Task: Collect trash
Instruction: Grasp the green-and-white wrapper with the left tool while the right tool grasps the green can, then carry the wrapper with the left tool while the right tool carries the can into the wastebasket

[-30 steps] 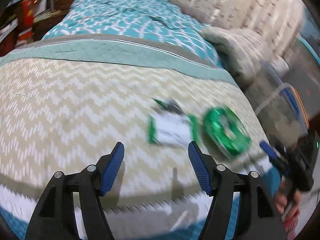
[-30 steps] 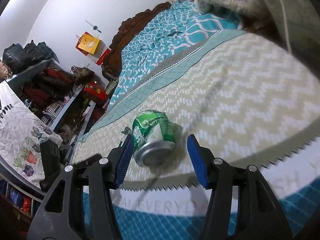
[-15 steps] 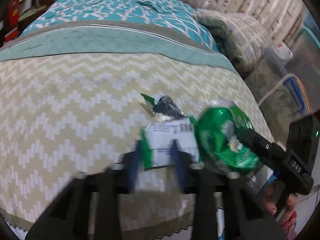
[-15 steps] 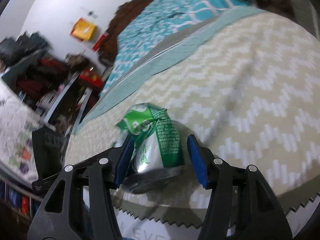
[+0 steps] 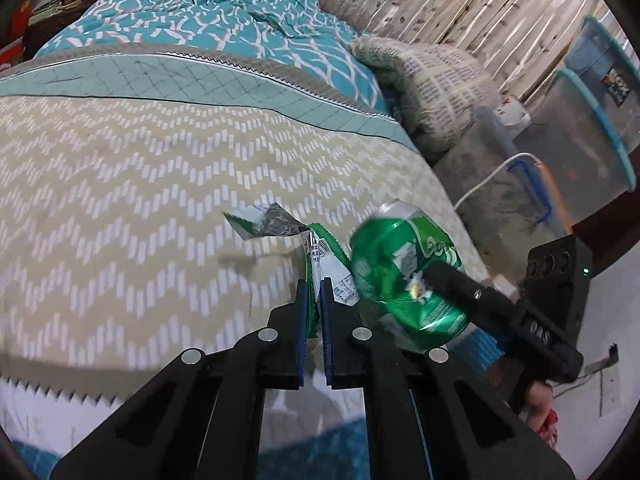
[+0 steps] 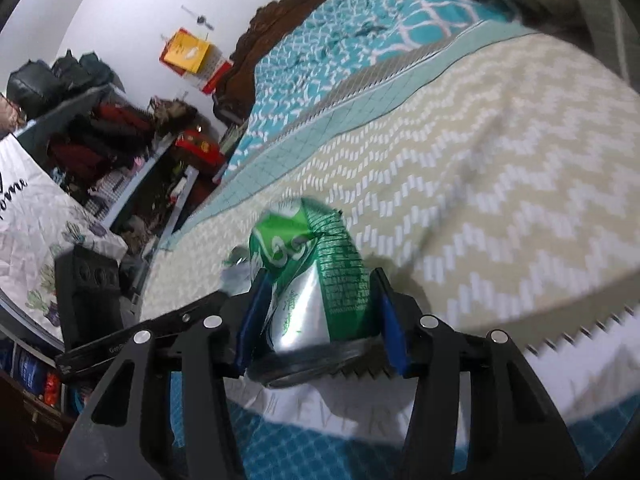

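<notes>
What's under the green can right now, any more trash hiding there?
The green can is held in the right gripper above the chevron bedspread. No trash shows there; directly beneath is hidden.

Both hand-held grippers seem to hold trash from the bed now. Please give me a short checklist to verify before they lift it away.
1. Left hand-held gripper shut on the green-white wrapper: ok.
2. Wrapper held deeply: not ok, only its edge is pinched.
3. Right hand-held gripper shut on the crushed green can: ok.
4. Can seated between both pads: ok.
5. Torn wrapper piece collected: not ok, it lies on the bedspread.
6. Trash container within reach: cannot tell.
</notes>
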Tool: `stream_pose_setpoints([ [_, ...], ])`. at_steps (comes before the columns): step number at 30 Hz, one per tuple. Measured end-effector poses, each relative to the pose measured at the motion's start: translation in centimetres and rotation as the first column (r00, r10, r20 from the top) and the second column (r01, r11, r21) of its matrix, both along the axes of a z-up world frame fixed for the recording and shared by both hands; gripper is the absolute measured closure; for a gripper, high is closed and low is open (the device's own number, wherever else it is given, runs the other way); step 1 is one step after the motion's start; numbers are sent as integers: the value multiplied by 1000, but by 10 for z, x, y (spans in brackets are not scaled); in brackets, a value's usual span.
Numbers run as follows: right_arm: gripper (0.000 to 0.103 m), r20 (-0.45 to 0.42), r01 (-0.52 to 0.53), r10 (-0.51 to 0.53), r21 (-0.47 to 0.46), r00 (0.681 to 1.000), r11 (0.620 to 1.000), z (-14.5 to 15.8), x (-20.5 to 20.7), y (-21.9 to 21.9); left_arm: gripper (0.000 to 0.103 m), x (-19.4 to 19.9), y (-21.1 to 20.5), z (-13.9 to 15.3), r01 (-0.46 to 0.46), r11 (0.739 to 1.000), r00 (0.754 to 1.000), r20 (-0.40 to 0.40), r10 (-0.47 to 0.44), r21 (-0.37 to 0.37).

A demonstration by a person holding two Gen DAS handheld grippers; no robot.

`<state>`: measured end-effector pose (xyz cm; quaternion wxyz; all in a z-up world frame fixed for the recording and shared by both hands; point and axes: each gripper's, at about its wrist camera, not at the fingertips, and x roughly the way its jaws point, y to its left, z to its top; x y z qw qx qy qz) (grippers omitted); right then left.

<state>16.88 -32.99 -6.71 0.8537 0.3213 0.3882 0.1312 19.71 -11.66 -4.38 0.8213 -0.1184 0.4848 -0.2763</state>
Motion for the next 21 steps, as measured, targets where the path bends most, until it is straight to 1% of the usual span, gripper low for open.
stream_pose_setpoints([
  [4,54,8,26,-26,19,1000,999,5,-26,-10,97,-21,11,10,22,999,1000,3,-22,-42],
  [8,55,-32,18,-17,19,999,1000,1,-51,-11,97,-43,13,15,48,997,999,-4,-49,-61],
  [12,53,-85,-19,23,49,996,999,-5,-79,-7,97,-61,9,11,81,996,996,-22,-82,-39],
  [13,47,-103,-29,36,64,994,997,-7,-88,-4,97,-66,8,10,84,996,996,-22,-85,-33],
  [15,38,-114,-42,50,72,992,996,-9,-104,0,97,-73,5,6,91,996,995,-25,-92,-20],
  [18,33,-113,-72,79,67,990,995,-8,-128,7,97,-78,4,4,94,996,995,-27,-94,-10],
  [21,29,-77,-115,119,52,990,992,0,-143,7,97,-81,5,9,95,995,995,-14,-95,-16],
])
